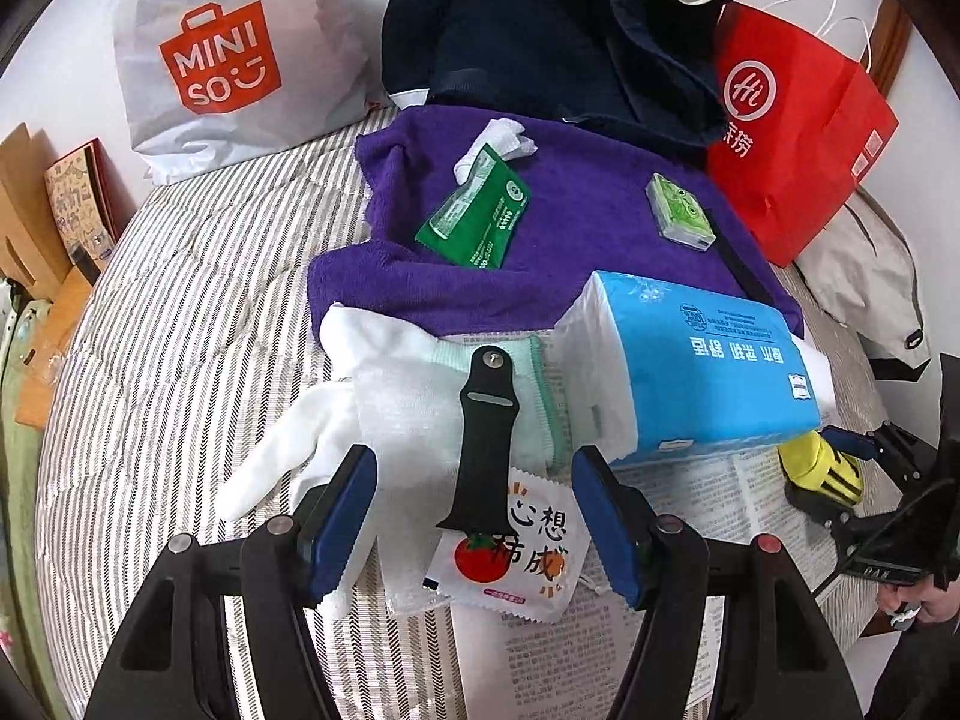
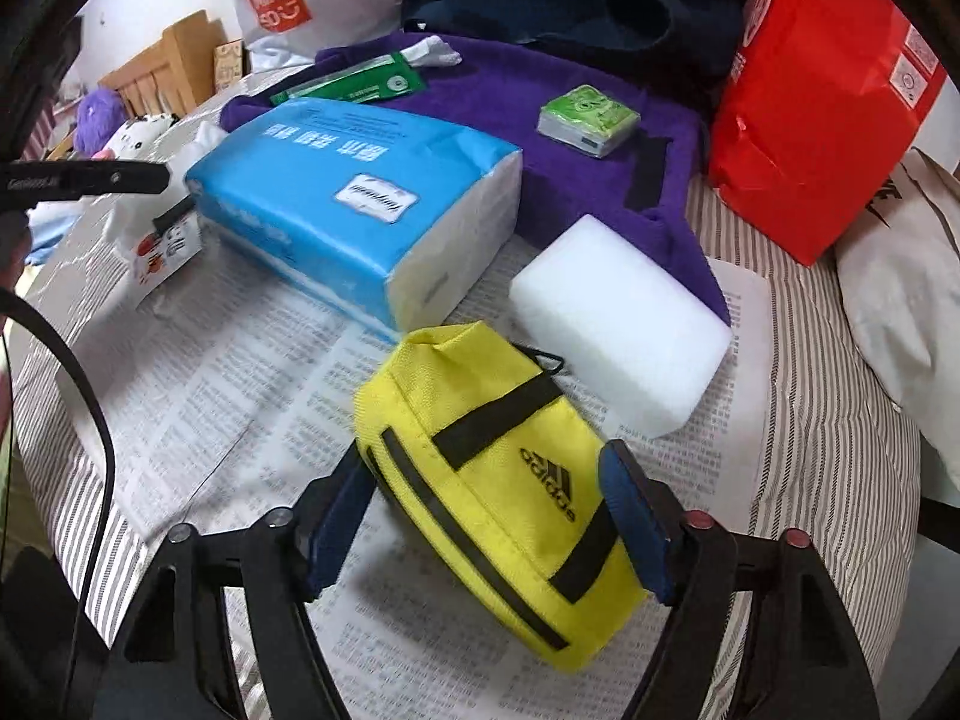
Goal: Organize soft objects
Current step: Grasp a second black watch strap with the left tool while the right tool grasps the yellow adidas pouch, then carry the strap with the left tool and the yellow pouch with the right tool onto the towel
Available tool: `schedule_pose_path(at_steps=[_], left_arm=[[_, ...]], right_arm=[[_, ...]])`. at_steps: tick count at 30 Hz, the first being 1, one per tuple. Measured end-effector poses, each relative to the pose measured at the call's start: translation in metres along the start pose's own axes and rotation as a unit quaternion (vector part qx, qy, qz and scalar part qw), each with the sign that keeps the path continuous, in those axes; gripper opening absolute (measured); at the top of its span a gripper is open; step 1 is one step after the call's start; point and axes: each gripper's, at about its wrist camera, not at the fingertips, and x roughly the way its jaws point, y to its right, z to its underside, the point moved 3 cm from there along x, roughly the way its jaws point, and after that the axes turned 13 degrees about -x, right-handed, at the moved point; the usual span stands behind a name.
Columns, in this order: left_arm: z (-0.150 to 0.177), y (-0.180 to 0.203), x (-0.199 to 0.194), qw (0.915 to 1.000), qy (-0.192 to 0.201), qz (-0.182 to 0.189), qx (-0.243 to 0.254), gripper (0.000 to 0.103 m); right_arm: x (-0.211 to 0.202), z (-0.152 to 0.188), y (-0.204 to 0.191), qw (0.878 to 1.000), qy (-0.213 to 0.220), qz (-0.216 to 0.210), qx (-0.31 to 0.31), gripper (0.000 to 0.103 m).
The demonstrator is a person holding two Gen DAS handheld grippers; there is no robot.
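My left gripper (image 1: 474, 525) is open, its blue pads either side of a black watch strap (image 1: 487, 429) and a tomato-print sachet (image 1: 513, 558) lying on white gloves (image 1: 360, 414). My right gripper (image 2: 489, 531) has its pads against both sides of a yellow Adidas pouch (image 2: 492, 480) resting on newspaper (image 2: 240, 396). A blue tissue pack (image 2: 354, 198) (image 1: 702, 366) and a white foam block (image 2: 618, 318) lie beside it. A purple towel (image 1: 576, 240) carries a green packet (image 1: 477, 213) and a small green tissue pack (image 1: 681, 213).
A white Miniso bag (image 1: 222, 54), a navy garment (image 1: 540, 24) and a red paper bag (image 1: 798, 132) stand at the back. A grey-white bag (image 2: 900, 300) lies at the right. Cardboard boxes (image 1: 36, 228) and plush toys (image 2: 120, 126) are at the left. The bed has a striped sheet (image 1: 180, 300).
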Motion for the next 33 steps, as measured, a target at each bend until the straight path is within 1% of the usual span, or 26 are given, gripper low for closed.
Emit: schedule_pose_path(at_steps=[1,2,3,4,9,10,13,16,19,21,25,27,29,33], left_arm=[[0.0,-0.001,0.0,1.0,0.0,0.0,-0.001,0.066],[0.0,-0.001,-0.001,1.0,0.001,0.002,-0.002,0.066],[0.0,-0.001,-0.001,1.0,0.002,0.002,-0.002,0.066],[0.001,-0.002,-0.002,1.0,0.003,0.002,-0.002,0.066],[0.002,-0.005,-0.001,1.0,0.001,0.005,-0.005,0.066],[0.003,-0.005,-0.001,1.0,0.0,0.004,-0.006,0.066],[0.005,-0.005,0.0,1.0,-0.002,0.007,-0.005,0.066],[0.007,-0.004,0.003,0.9999,-0.007,0.007,-0.006,0.066],[0.008,-0.002,0.006,0.9999,-0.009,0.006,-0.003,0.066],[0.009,-0.001,0.006,0.9999,-0.008,0.007,-0.001,0.066],[0.014,0.004,0.004,0.9997,-0.009,0.015,0.016,0.066],[0.018,0.007,0.005,0.9995,-0.009,0.014,0.026,0.066],[0.023,0.011,0.007,0.9991,-0.014,0.016,0.037,0.066],[0.037,0.021,0.011,0.9974,-0.018,0.013,0.069,0.066]], right_arm=[[-0.002,0.0,0.004,1.0,0.005,-0.009,0.01,0.066],[-0.004,-0.001,0.008,1.0,0.01,-0.018,0.021,0.058],[-0.008,-0.001,0.011,0.999,0.016,-0.027,0.033,0.055],[-0.013,-0.001,0.016,0.998,0.024,-0.034,0.046,0.049],[-0.031,-0.004,0.025,0.997,0.03,-0.031,0.066,0.033],[-0.035,-0.003,0.028,0.996,0.031,-0.036,0.076,0.024],[-0.044,-0.001,0.033,0.992,0.033,-0.063,0.106,0.024],[-0.034,0.002,0.035,0.992,0.017,-0.055,0.109,0.024],[-0.025,0.004,0.037,0.991,0.009,-0.06,0.117,0.025],[-0.019,0.005,0.038,0.991,0.001,-0.056,0.122,0.024],[-0.026,0.008,0.039,0.99,0.013,-0.063,0.128,0.019],[-0.032,0.008,0.041,0.987,0.024,-0.075,0.139,0.019],[-0.036,0.009,0.042,0.986,0.03,-0.077,0.145,0.019],[-0.035,0.013,0.039,0.986,0.027,-0.08,0.146,0.019]])
